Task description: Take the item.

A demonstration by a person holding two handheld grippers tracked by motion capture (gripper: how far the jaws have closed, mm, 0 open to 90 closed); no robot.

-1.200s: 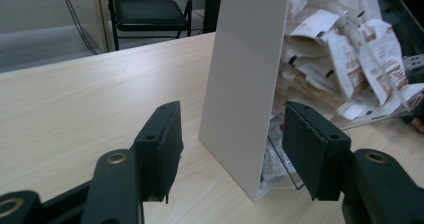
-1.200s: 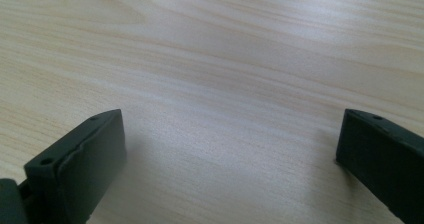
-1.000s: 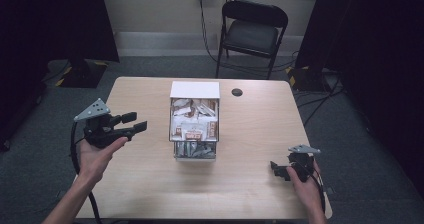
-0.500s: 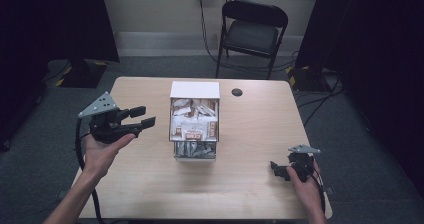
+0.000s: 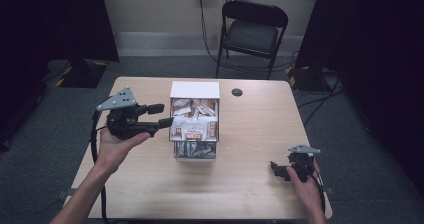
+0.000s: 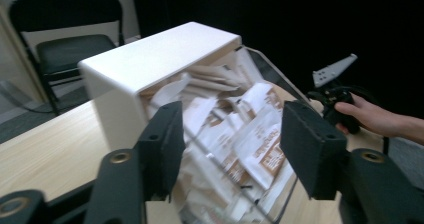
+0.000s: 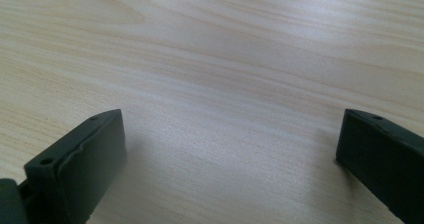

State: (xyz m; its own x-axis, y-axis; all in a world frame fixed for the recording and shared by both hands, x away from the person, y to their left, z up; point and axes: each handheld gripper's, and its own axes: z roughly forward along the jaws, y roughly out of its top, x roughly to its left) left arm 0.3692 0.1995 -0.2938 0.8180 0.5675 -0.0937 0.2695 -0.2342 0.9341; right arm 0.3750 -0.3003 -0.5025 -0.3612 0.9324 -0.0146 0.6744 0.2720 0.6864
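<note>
The table (image 5: 250,184) carries a white box (image 5: 195,90) at its middle, its clear front bin packed with paper packets (image 5: 194,129); none lies out on the wood, so the picking has seemingly not begun. The left gripper (image 5: 159,115) hangs level just beside the box's left side, pointing into the packets. Its jaws have just been opening, stand about half apart, and nothing is between them. The right gripper (image 5: 278,169) rests on the table near the front right corner, well apart from the box, jaws wide and empty. Reaching in, gripping a packet and drawing it out all appear left to do.
</note>
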